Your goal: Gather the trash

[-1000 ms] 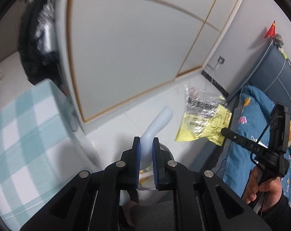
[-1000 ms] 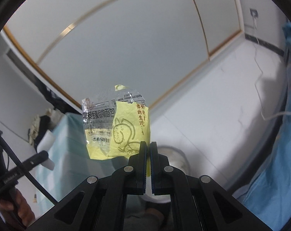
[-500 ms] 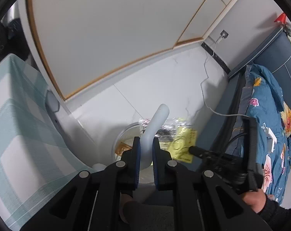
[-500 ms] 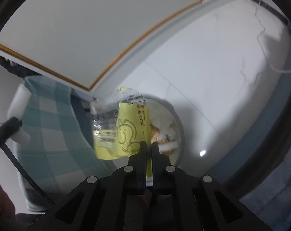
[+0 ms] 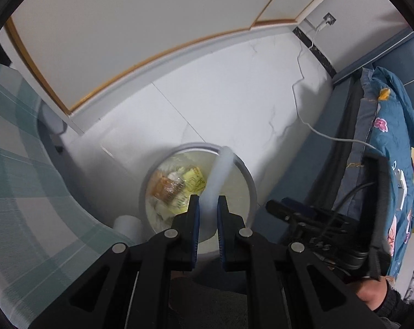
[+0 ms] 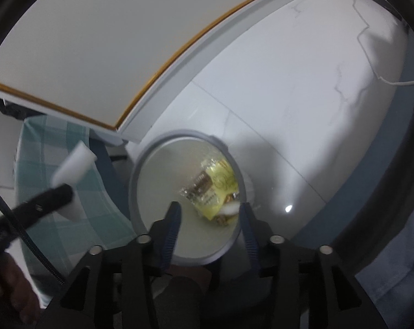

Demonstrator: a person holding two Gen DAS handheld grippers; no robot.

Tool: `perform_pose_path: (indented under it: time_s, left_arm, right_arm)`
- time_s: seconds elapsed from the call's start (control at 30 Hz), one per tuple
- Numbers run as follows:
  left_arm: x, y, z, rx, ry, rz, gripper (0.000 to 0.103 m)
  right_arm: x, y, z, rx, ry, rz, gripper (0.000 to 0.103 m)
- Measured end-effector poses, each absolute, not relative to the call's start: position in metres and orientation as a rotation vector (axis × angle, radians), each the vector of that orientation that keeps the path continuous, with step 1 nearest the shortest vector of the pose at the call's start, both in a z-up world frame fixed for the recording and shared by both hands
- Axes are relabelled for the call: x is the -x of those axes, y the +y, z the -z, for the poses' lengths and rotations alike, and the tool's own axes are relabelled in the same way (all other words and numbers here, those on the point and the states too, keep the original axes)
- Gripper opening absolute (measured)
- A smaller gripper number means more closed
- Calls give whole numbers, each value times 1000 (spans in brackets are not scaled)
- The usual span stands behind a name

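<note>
A round grey-rimmed bin (image 5: 196, 145) (image 6: 179, 133) with a pale liner stands on the floor right below both grippers. My left gripper (image 5: 207, 200) is shut on a curved white foam strip (image 5: 220, 172), which reaches out over the bin's mouth. In the right wrist view that strip (image 6: 72, 170) shows at the left, beside the bin. My right gripper (image 6: 210, 207) hangs over the bin with its jaws opening and nothing between them. A yellow and clear wrapper (image 6: 215, 189) (image 5: 191, 182) lies inside the bin among other scraps.
A teal checked cloth (image 5: 20, 178) hangs at the left of the bin. A bed with blue flowered bedding (image 5: 390, 126) stands at the right, and a white cable (image 5: 316, 131) runs across the white tiled floor (image 5: 234, 96). White cabinet panels with wood trim (image 5: 124, 27) are behind.
Both grippers have sunk and tipped down over the bin. The right gripper opened and the yellow wrapper dropped into the bin. The left keeps its grip on the white strip.
</note>
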State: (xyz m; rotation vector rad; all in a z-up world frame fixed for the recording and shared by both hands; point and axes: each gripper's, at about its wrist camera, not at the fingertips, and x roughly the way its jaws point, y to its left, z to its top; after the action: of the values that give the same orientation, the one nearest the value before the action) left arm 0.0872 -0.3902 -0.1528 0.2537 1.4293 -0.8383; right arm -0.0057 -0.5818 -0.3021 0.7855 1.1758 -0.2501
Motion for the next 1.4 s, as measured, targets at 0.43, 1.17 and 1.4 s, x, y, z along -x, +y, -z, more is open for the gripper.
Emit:
perform_pose_path:
  time_s: [0.43,1.17,1.4]
  left_arm:
    - [-81,-405,162,-338,1492,885,12]
    - [-88,-372,122,-186,1324,793,69]
    - [-80,-360,97,-202,1222,742,70]
  right_arm:
    - [14,-584,281,-787,1122,272,73]
    - [22,-569,234,-763,1016,212,83]
    - [29,-562,210,-737,975,183,85]
